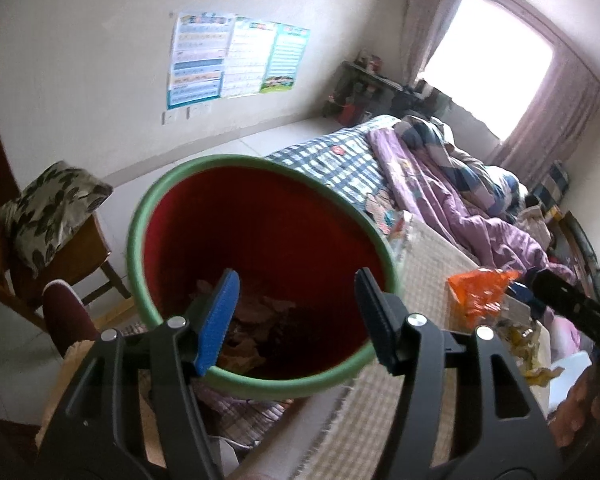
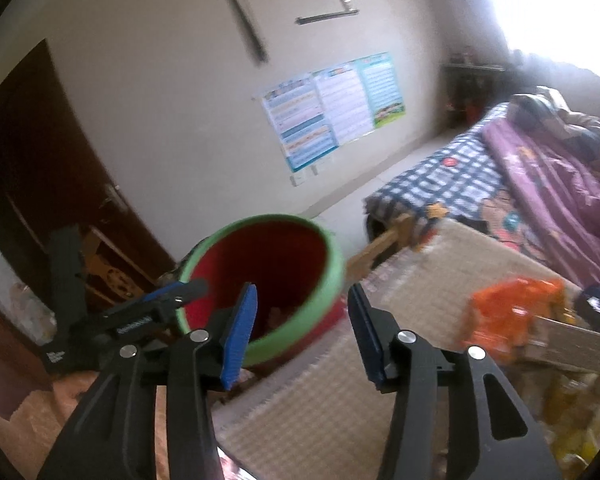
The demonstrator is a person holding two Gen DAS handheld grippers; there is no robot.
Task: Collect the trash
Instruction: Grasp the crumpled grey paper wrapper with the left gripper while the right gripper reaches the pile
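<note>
A red trash bin with a green rim (image 1: 256, 384) stands at the bed's edge, crumpled brown trash (image 1: 252, 328) lying in its bottom. My left gripper (image 1: 296, 320) is open and empty right over the bin's mouth. An orange snack bag (image 1: 478, 292) lies on the beige mat to the right. In the right wrist view the bin (image 2: 300, 328) is just ahead and left of my right gripper (image 2: 302, 334), which is open and empty. The orange bag (image 2: 512, 316) lies to its right, with yellow wrappers (image 2: 568, 412) near it. The left gripper (image 2: 152, 316) shows at the bin's left rim.
A beige woven mat (image 2: 400, 280) covers the near bed, with a checked sheet (image 1: 340, 160) and purple quilt (image 1: 440, 184) beyond. A wooden chair with a leaf-print cushion (image 1: 52, 208) stands left. A dark door (image 2: 40, 160) and wall posters (image 1: 236, 60) are behind.
</note>
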